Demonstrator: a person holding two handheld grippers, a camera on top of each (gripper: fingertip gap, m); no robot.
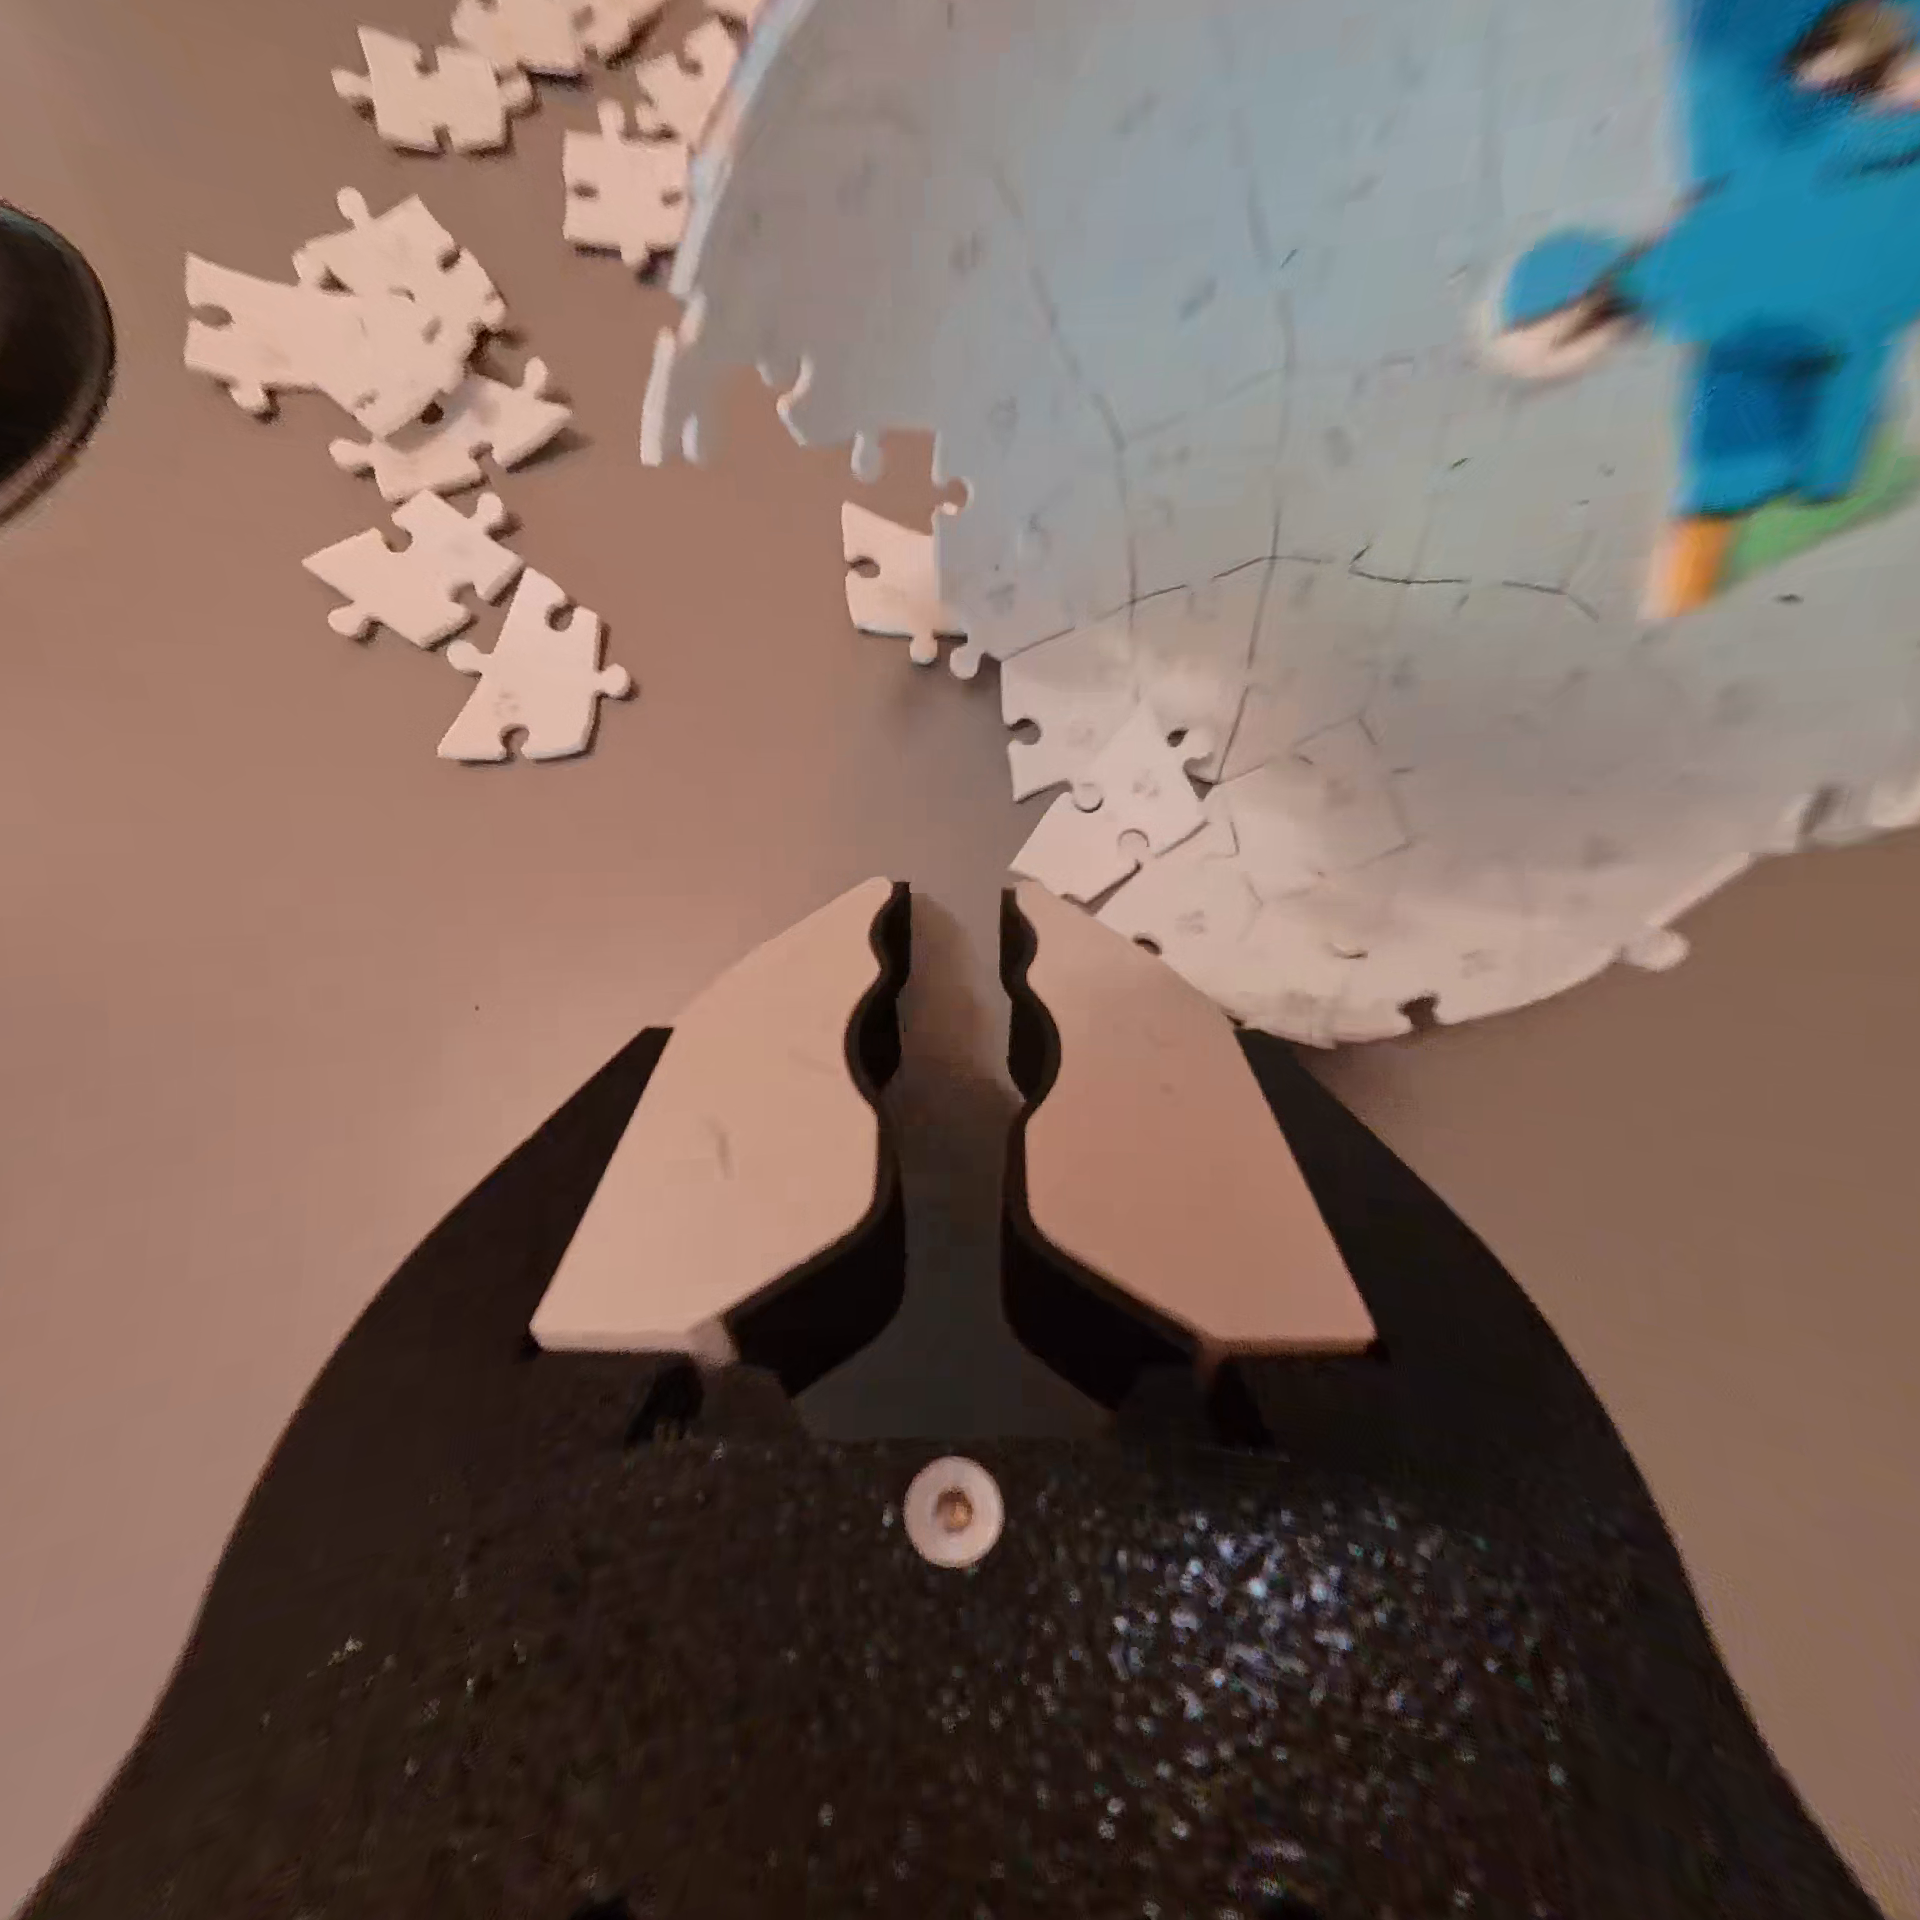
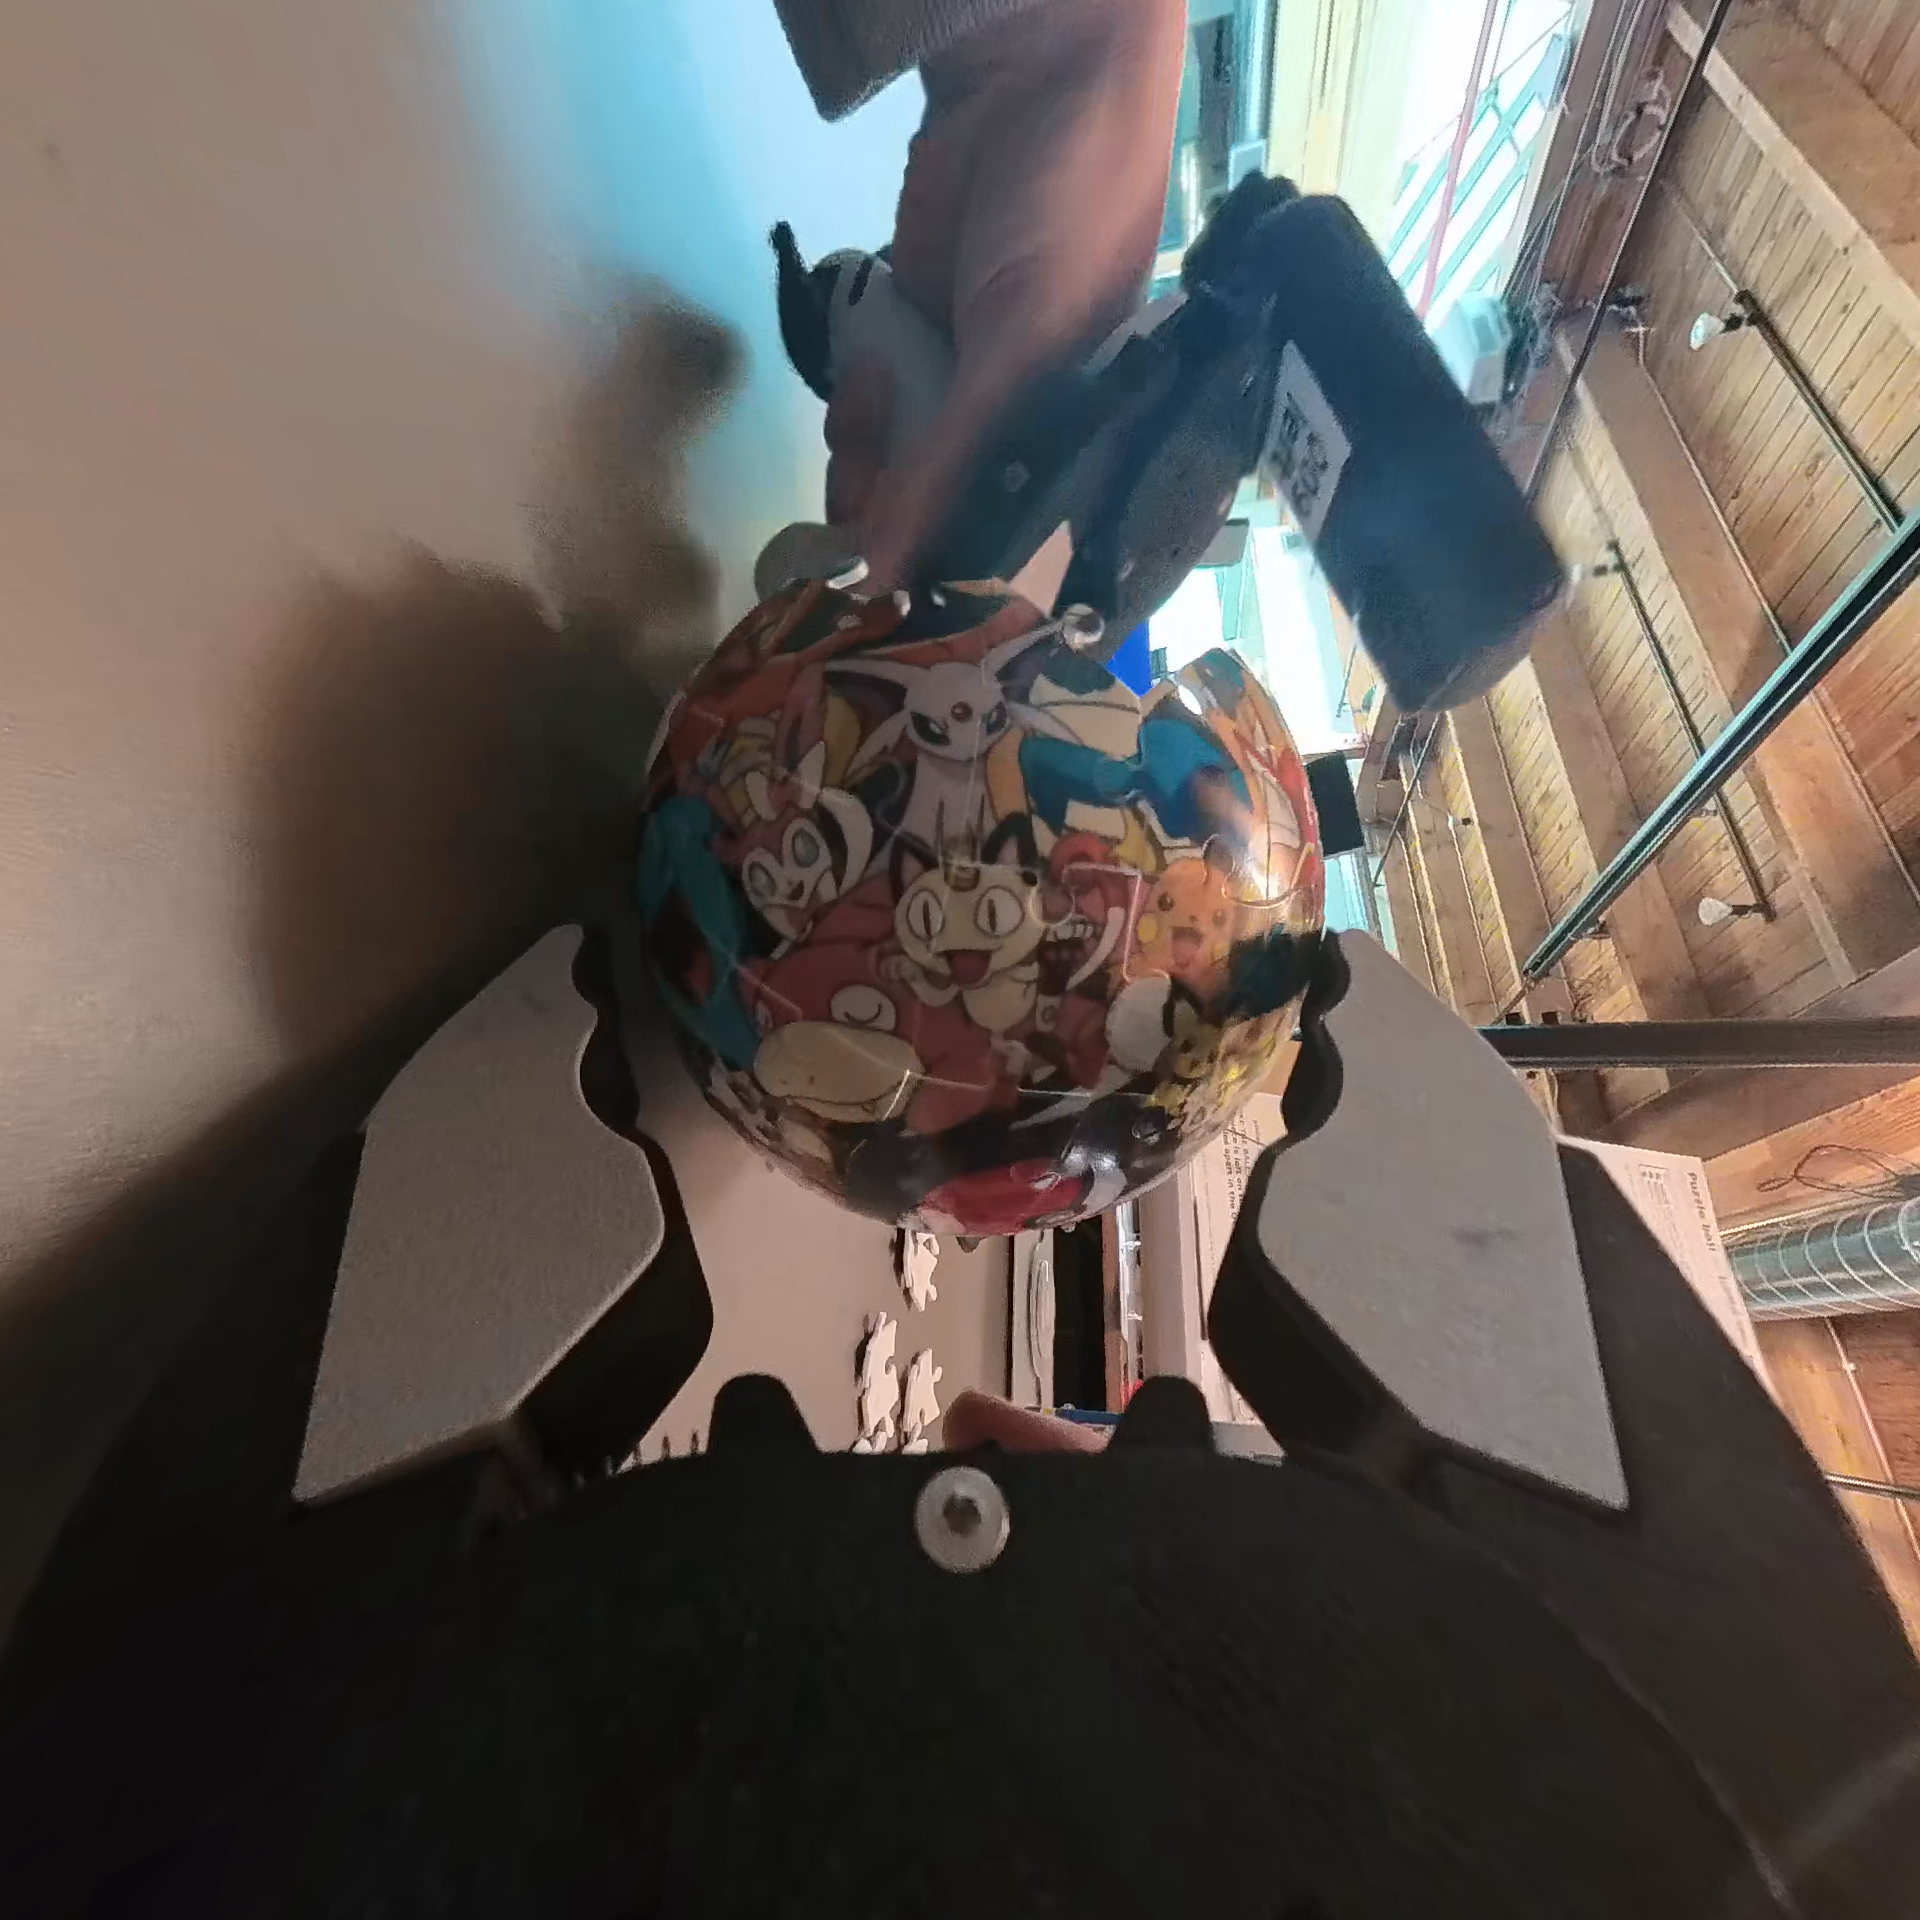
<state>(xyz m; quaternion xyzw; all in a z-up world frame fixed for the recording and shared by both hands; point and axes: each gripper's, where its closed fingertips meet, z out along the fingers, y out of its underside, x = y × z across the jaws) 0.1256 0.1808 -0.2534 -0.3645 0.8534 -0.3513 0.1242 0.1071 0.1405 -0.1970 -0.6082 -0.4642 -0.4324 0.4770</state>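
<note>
The table (image 1: 260,935) is plain grey-brown, and in the right wrist view the room behind it shows wooden boards with rails and lamps (image 2: 1714,623). Many loose white puzzle pieces (image 1: 384,343) lie face down on the table, some on top of each other. A dark round object (image 1: 42,353) is cut by the left edge, and I cannot tell what it is.

The puzzle ball (image 2: 977,883) is a hollow shell of joined pieces with cartoon animals on the outside. It is not complete: its far rim is jagged, and the left wrist view looks into the white inner side.

The right claw (image 2: 961,956) is spread wide and holds the ball between its two fingers, which seem to press on opposite sides of it. The ball looks lifted off the table.

The left claw (image 1: 956,894) is narrow, with only a slim gap and nothing between the fingers. It is just beside the open rim of the shell, and a person's hand (image 2: 997,312) carries it.

In my judgement the shell is fragile, so a gentle, even squeeze suits it better than a hard one.
</note>
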